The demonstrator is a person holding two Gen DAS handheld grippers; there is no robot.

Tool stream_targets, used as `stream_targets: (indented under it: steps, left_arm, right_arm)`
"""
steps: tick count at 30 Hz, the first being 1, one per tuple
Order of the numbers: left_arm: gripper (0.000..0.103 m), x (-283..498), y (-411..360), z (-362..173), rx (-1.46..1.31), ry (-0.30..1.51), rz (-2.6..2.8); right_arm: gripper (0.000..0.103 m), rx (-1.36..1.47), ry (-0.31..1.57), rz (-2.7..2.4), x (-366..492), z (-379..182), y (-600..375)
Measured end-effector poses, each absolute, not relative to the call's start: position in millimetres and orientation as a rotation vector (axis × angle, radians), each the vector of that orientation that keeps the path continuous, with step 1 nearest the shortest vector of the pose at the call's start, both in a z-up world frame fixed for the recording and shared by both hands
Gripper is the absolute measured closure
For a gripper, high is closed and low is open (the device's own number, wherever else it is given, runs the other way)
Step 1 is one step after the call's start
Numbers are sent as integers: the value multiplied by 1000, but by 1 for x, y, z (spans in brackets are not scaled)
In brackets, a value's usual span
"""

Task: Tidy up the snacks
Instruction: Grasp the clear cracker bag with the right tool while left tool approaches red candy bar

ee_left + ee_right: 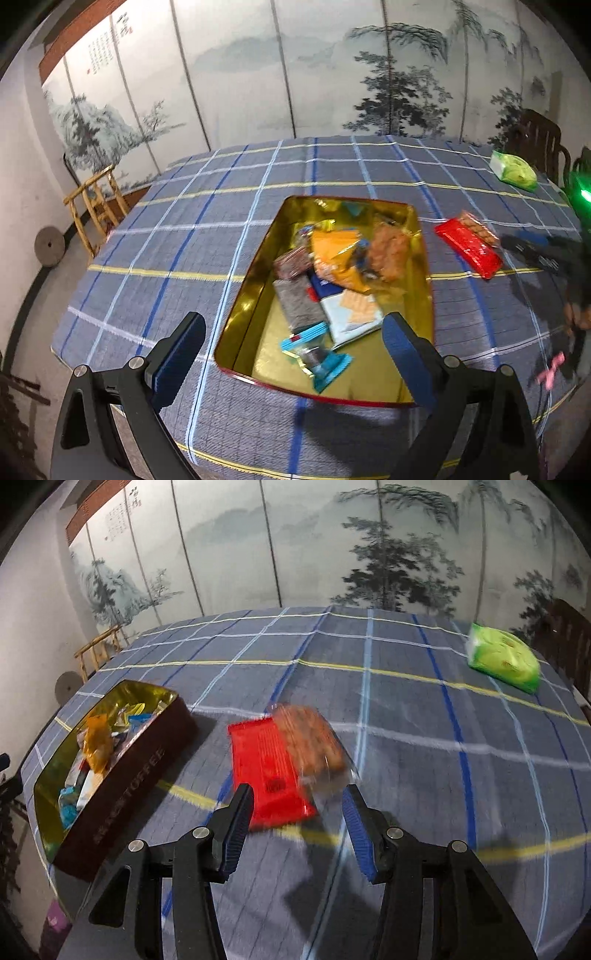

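Note:
A gold-lined tin box with dark red outer walls sits on the checked tablecloth and holds several snack packets. My left gripper is open over the tin's near end, empty. A red packet with brown biscuits lies flat on the cloth to the right of the tin; it also shows in the left wrist view. My right gripper is open, its fingers either side of the packet's near end, not closed on it. A green packet lies at the far right.
The round table's blue checked cloth spreads around the tin. A painted folding screen stands behind. A bamboo chair is at the left, a dark wooden chair at the far right.

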State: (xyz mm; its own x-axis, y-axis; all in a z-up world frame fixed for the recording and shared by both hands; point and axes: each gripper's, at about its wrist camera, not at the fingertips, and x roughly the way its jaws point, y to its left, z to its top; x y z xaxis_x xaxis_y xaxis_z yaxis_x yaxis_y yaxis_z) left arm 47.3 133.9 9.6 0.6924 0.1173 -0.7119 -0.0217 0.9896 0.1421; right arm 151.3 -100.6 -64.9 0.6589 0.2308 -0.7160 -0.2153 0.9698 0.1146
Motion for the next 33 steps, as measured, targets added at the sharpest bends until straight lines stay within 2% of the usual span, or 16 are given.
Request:
stream_targets:
  steps: [12, 14, 18, 23, 30, 33]
  left_arm:
    - [6, 80, 72, 39, 123, 828, -104]
    - [6, 89, 56, 41, 134, 832, -134]
    - [6, 111, 24, 42, 145, 870, -227]
    - [6, 157, -21, 29, 60, 1016, -355]
    - [6, 225, -82, -16, 88, 1232, -290]
    - [12, 244, -88, -36, 97, 1289, -210]
  right_arm:
    - [52, -30, 914, 325, 228, -96, -94]
    - [64, 10, 925, 366, 234, -97, -98]
    - [64, -49, 932, 351, 227, -93, -105]
    - [64, -75, 853, 167, 182, -79, -183]
    - [64, -26, 838, -81, 142, -87, -277]
    - [64, 1, 840, -83, 139, -94, -284]
